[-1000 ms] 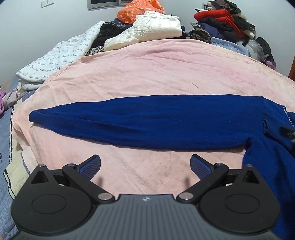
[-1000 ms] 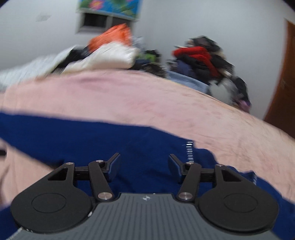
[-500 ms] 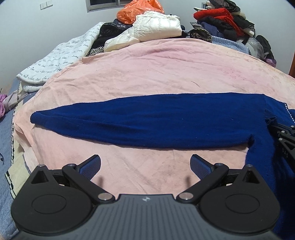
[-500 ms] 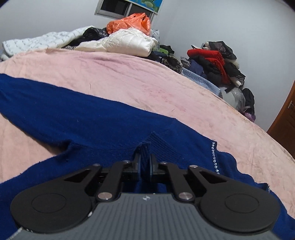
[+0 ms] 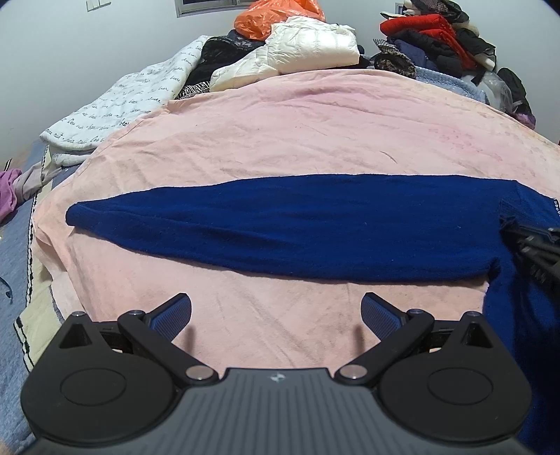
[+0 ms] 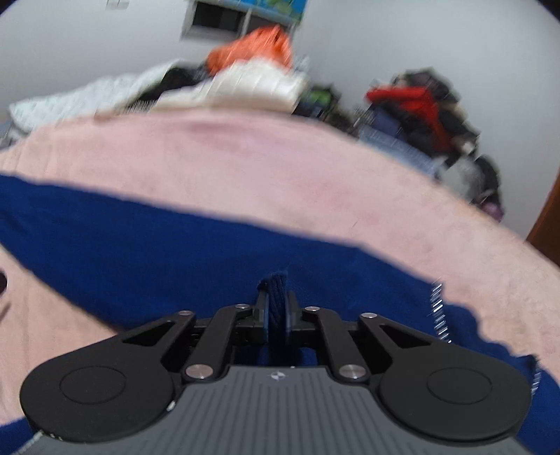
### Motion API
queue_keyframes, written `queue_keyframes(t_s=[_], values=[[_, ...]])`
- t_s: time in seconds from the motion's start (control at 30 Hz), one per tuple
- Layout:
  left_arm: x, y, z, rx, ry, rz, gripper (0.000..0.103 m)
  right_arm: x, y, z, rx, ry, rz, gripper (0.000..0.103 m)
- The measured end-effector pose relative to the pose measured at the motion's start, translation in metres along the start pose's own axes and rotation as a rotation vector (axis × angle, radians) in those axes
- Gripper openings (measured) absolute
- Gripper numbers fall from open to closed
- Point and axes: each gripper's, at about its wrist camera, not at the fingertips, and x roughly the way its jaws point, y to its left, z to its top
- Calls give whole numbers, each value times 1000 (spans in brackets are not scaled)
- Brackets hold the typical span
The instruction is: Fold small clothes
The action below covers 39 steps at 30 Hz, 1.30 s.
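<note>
A dark blue knit sweater lies flat across the pink blanket, its long sleeve ending in a cuff at the left. My left gripper is open over bare blanket, just short of the sleeve, with nothing between its fingers. My right gripper pinches a raised fold of the blue sweater near the shoulder; its jaws are opening slightly, with the fold still pressed between the pads. It also shows at the right edge of the left wrist view as the right gripper. A sparkly trim runs down the sweater at the right.
The pink blanket covers the bed. Piled at the back are a white puffer jacket, an orange bag, red and dark clothes and a white lettered quilt. A brown door stands at the right.
The right gripper went from open above the sweater to shut on a fold of it, and the fold now stands up thicker between the pads. The left gripper barely moved.
</note>
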Motion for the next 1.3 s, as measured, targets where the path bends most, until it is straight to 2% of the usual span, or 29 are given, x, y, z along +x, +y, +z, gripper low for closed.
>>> queue_keyframes(t_s=[0.07,0.13,0.2,0.27,0.37,0.47,0.6,0.73,0.8,0.97,1.03,1.13,1.2,1.3], values=[[-1,0,0,-1,-5,-1,103,-3,1,-3,-3,-12,-24,56],[0,1,0,-3,-5,11,103,-14,0,-4,15,-45,-38,66],[2,1,1,-10,2,10,103,-31,-5,-3,60,-93,-3,65],[2,3,1,-20,10,4,103,-39,-14,-1,111,-100,14,66],[1,5,-1,-24,11,3,103,-32,-21,-1,138,-31,34,66],[1,9,-2,-27,14,8,103,-18,-20,-6,130,47,17,65],[5,31,0,-77,21,23,103,-41,-19,-8,203,-53,30,66],[10,72,8,-216,25,33,103,-70,-21,-8,221,-128,33,74],[13,98,12,-297,36,22,103,-82,-22,-8,228,-151,43,74],[21,169,15,-564,24,-14,103,-100,-22,-9,269,-178,93,76],[31,198,15,-670,44,-76,103,-105,-19,-11,279,-182,104,76],[50,233,17,-827,107,-234,103,-109,-15,-14,274,-182,109,77],[56,250,16,-931,117,-312,103,-110,-13,-16,268,-176,110,78],[60,271,20,-1031,132,-321,103,-110,-11,-20,270,-168,112,79]])
